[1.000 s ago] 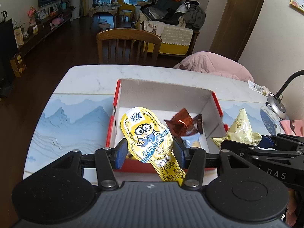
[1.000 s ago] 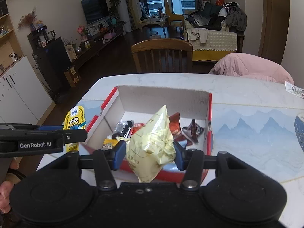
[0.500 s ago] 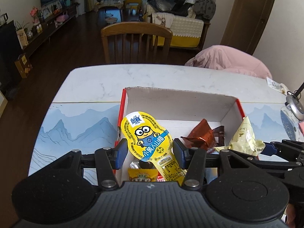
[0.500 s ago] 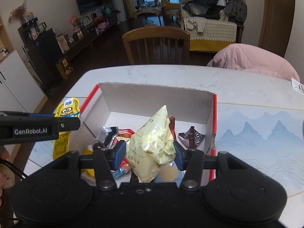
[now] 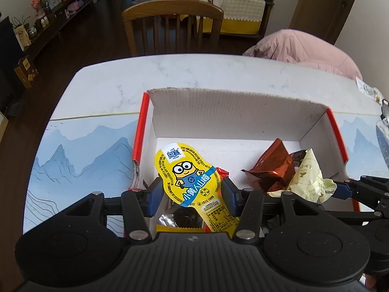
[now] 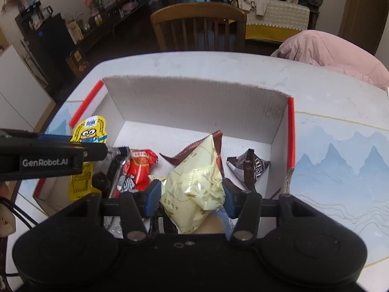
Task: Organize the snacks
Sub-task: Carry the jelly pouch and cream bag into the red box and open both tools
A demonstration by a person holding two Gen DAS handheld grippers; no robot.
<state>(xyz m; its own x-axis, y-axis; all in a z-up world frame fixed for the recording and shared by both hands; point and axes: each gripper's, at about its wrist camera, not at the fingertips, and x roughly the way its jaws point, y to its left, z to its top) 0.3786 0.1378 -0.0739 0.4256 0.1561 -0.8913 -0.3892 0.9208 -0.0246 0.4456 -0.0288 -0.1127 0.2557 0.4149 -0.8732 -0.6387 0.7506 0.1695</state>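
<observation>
The yellow pack is clenched in the left gripper over the box near left, the pale bag gripped by the right gripper over its near middle, both seemingly poised for dropping among snacks inside.

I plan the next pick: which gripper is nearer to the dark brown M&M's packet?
Right. The right gripper hovers just beside the M&M's packet; the left gripper is across the box, at its left side.
</observation>
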